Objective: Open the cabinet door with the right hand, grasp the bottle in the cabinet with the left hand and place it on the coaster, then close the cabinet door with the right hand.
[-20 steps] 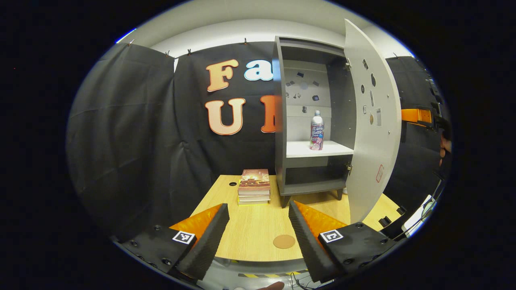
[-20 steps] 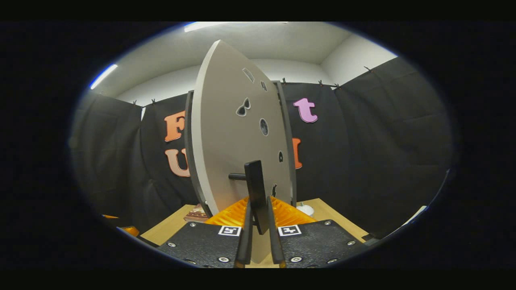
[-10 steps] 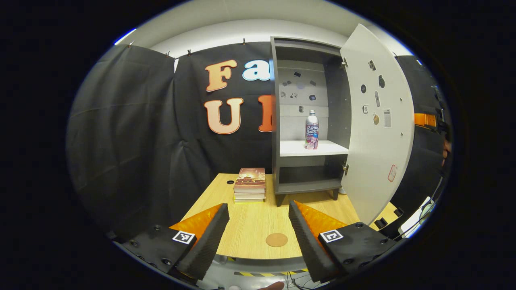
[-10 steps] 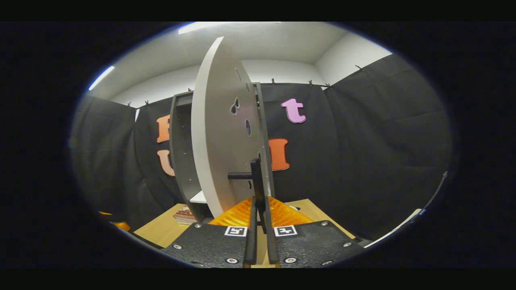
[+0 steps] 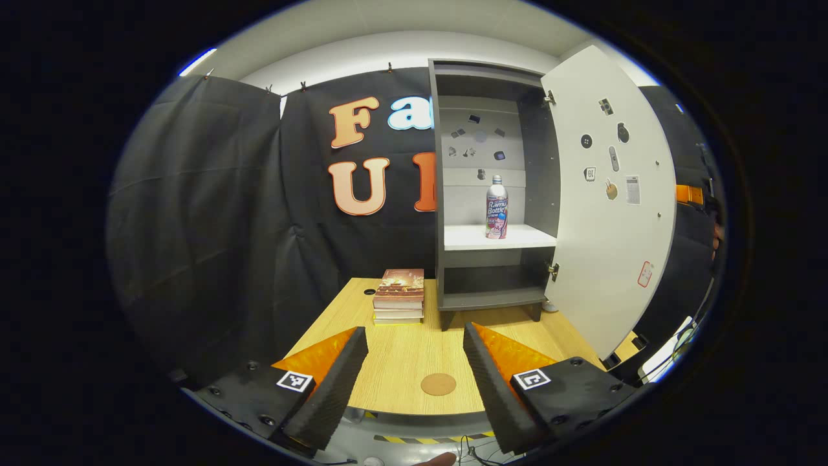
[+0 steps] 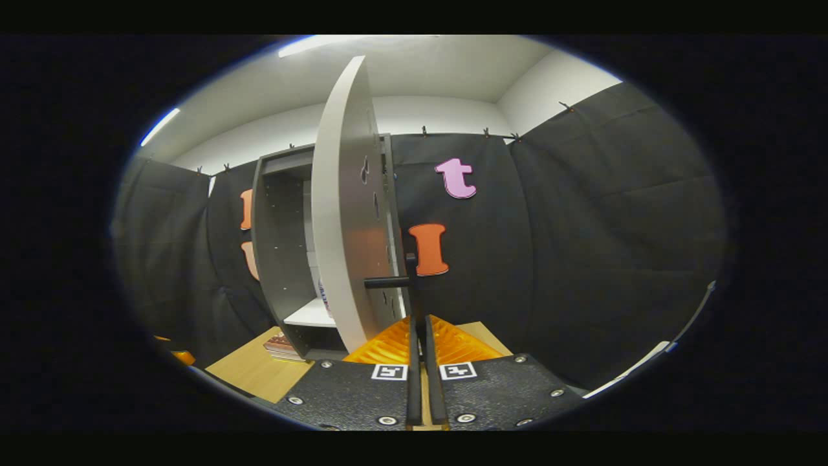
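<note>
Two grippers in play. Left gripper (image 5: 414,362) spread wide, nothing between the fingers, hovering over the near edge of the tabletop (image 5: 401,353). Coaster (image 5: 438,384) flat on the tabletop close to that near edge, between the two fingers as seen in the left gripper view, bare. Bottle (image 5: 496,208) upright on the white shelf (image 5: 472,238) inside the cabinet (image 5: 446,194), toward the shelf's right half, well apart from the coaster. Cabinet standing at the far edge of the tabletop on short legs, stack of books (image 5: 399,297) just beside its left foot. Cabinet door (image 5: 608,200) swung wide — hinged on the right side, inner face with small stickers turned toward the left camera. Right gripper (image 6: 421,330) pinching the door's dark handle (image 6: 410,285) — fingers pressed nearly together around the vertical bar, handle stub running left into the door (image 6: 346,213), seen nearly edge-on in the right gripper view. Cabinet interior and shelf edge (image 6: 310,316) visible left of the door there; bottle mostly hidden behind the door edge.
</note>
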The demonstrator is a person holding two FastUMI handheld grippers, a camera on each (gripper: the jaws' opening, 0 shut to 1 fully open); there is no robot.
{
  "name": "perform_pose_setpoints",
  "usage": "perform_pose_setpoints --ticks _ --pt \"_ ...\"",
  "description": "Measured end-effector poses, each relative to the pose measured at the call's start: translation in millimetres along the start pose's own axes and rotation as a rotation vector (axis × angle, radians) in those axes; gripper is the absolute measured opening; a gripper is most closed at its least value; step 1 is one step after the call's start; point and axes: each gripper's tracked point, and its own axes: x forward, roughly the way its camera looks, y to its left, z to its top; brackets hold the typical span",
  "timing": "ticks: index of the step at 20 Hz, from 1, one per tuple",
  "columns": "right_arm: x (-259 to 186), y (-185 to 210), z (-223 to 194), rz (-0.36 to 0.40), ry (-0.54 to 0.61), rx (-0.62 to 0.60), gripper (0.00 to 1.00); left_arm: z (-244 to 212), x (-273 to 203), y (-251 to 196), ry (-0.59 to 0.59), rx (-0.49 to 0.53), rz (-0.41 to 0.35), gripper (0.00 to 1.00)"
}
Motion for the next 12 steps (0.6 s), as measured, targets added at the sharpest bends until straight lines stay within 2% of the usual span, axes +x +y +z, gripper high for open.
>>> perform_pose_setpoints --ticks 1,2,7,8,11,12 --pt "-1 1 0 0.01 0.002 0.001 0.0 1 -1 -4 -0.004 -0.002 0.001 0.97" --pt "-1 1 -2 0.015 0.004 0.0 0.05 4 -2 -7 -0.008 -0.005 0.002 0.97" --pt "-24 0 3 0.024 -0.005 0.01 0.05 13 3 -18 -0.032 0.001 -0.004 0.96" --pt "-34 6 4 0.045 -0.013 0.018 0.0 18 9 -23 -0.037 0.004 -0.011 0.96" --pt "-66 30 6 0.088 -0.04 -0.002 0.0 34 39 -42 -0.066 0.031 -0.034 0.97" --pt "-74 40 6 0.103 -0.047 -0.005 0.04 41 51 -50 -0.078 0.034 -0.044 0.97"
